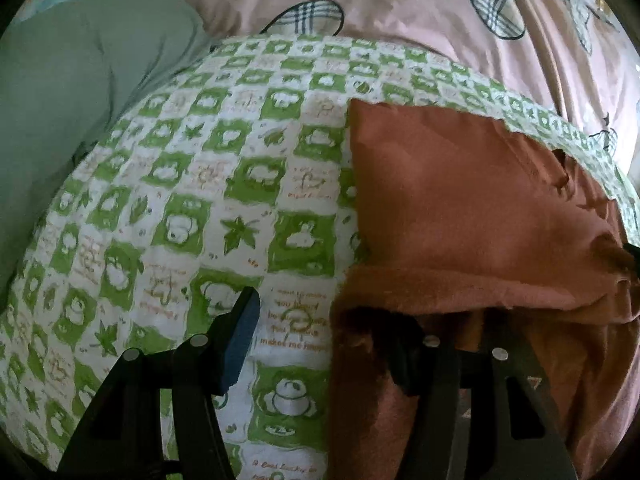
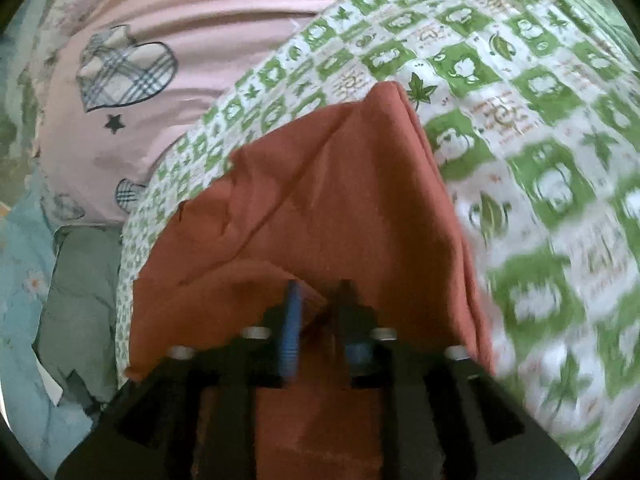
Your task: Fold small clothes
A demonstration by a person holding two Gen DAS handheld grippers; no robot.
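A rust-orange garment (image 1: 460, 208) lies folded on a green-and-white checked quilt (image 1: 224, 184). In the left wrist view its near edge drapes over the right finger of my left gripper (image 1: 320, 312) and hides that fingertip. The left finger's blue pad (image 1: 240, 340) stands bare and far from the cloth, so the jaws are wide apart. In the right wrist view the garment (image 2: 340, 208) comes to a folded corner ahead. My right gripper (image 2: 320, 312) hovers over its near part, jaws narrow with a small gap, and a fold of the cloth lies between the blue pads (image 2: 292, 320).
The quilt (image 2: 540, 160) lies on a pink sheet with plaid hearts (image 1: 400, 20) (image 2: 132, 68). A grey-green garment (image 1: 80, 92) (image 2: 80, 280) sits bunched beside the quilt. Light blue floral fabric (image 2: 20, 288) shows at the edge.
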